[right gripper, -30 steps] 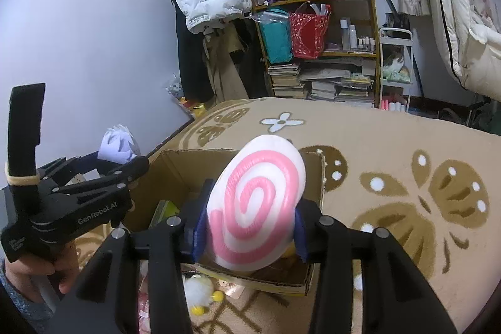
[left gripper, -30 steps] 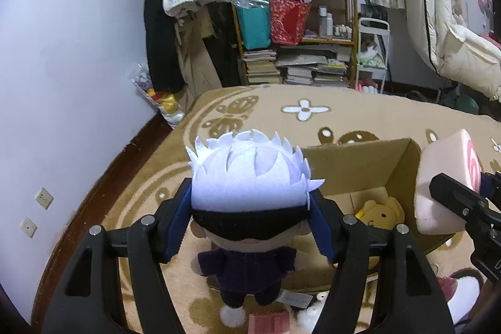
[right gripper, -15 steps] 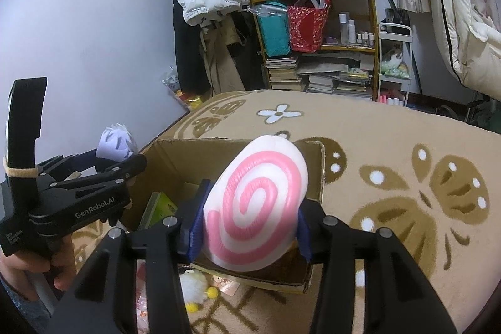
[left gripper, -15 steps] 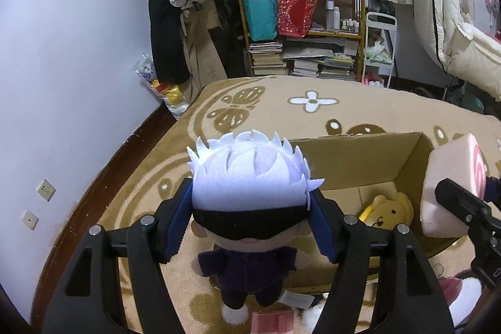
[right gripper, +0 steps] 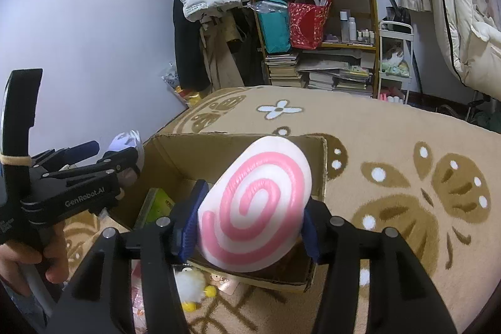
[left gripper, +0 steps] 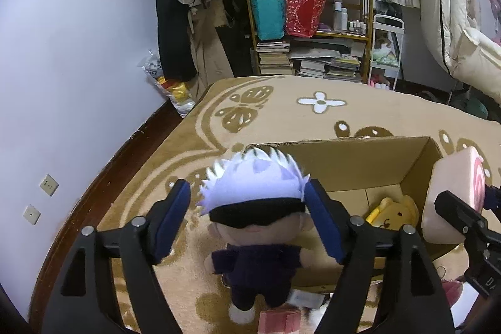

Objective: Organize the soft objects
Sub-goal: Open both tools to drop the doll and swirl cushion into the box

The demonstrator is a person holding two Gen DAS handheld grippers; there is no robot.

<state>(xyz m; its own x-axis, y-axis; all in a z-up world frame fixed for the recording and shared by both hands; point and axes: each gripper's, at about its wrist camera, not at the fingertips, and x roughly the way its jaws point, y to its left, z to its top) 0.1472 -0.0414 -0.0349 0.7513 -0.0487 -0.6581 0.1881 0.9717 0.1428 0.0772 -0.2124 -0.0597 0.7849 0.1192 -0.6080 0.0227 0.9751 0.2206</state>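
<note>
Release looks under way at the cardboard box [left gripper: 350, 165]: left gripper [left gripper: 250, 218] has just been opening, white-haired doll [left gripper: 255, 221] loose between its jaws at the box's near-left edge. Right gripper [right gripper: 250, 224], also opening, barely cradles the pink-swirl cushion [right gripper: 255, 208] above the box's near wall.

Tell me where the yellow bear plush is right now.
In the left wrist view, the yellow bear plush lies inside the cardboard box, at its right end, just left of the pink swirl cushion.
</note>
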